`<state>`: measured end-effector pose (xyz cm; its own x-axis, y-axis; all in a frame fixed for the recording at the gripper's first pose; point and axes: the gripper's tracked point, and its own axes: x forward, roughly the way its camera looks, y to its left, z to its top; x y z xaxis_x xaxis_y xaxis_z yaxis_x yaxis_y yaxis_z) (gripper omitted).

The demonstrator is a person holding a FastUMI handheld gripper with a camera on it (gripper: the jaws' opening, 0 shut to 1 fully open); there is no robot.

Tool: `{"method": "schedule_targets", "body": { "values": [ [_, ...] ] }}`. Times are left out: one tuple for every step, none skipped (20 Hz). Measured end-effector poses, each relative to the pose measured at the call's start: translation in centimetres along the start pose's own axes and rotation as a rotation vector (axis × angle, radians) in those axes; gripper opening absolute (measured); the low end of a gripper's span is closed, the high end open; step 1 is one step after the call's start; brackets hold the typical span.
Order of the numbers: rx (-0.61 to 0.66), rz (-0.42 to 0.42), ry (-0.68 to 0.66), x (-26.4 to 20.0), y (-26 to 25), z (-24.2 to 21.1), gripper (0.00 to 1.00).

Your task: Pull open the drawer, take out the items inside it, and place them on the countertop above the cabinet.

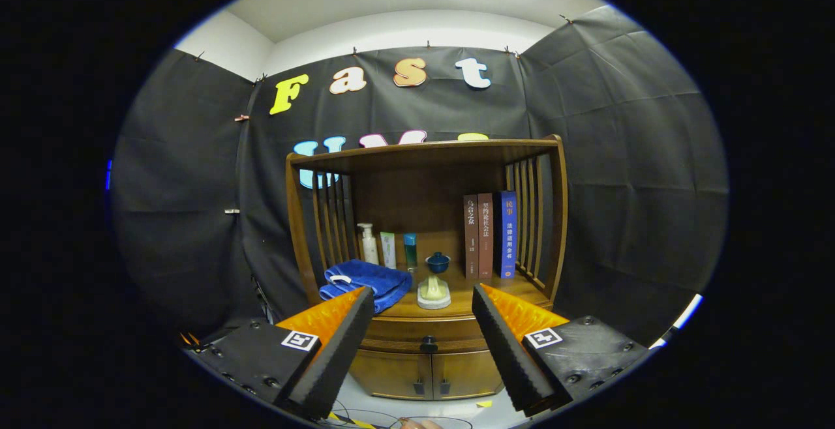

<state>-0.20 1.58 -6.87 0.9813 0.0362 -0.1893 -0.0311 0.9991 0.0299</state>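
Tongs (423, 298): spread wide, holding nothing. Drawer (424, 330): beyond them, shut, under the surface (463, 302); rigid wood, likely slides stiffly. Knob (428, 344): small, dark, central; the only grip point, probably slippery. Contents unseen.

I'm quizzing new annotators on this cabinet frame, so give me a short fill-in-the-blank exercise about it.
1. The gripper has its fingers ____, with nothing held between them.
2. The drawer under the countertop is still ____.
3. The folded blue towel lies ____ the pump bottle.
4. ____ books stand upright beside the right-hand slats.

Missing words: open; closed; in front of; Three
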Motion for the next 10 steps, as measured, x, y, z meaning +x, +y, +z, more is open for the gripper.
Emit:
{"method": "schedule_targets", "body": {
  "values": [
    [-0.006, 0.002, 0.006, 0.06, 0.01, -0.23, 0.99],
    [-0.012, 0.002, 0.009, 0.1, -0.04, -0.27, 0.99],
    [-0.014, 0.001, 0.009, 0.11, -0.06, -0.32, 0.99],
    [-0.012, 0.0, 0.009, 0.1, -0.07, -0.36, 0.99],
    [-0.01, -0.001, 0.009, 0.07, -0.1, -0.41, 0.99],
    [-0.009, -0.002, 0.01, 0.09, -0.19, -0.46, 0.99],
    [-0.008, -0.002, 0.01, 0.07, -0.17, -0.48, 0.99],
    [-0.01, -0.001, 0.01, 0.03, -0.14, -0.42, 0.99],
    [-0.014, 0.0, 0.009, -0.02, -0.11, -0.32, 0.99],
    [-0.02, 0.002, 0.007, -0.08, -0.03, -0.25, 0.99]
  ]
}}
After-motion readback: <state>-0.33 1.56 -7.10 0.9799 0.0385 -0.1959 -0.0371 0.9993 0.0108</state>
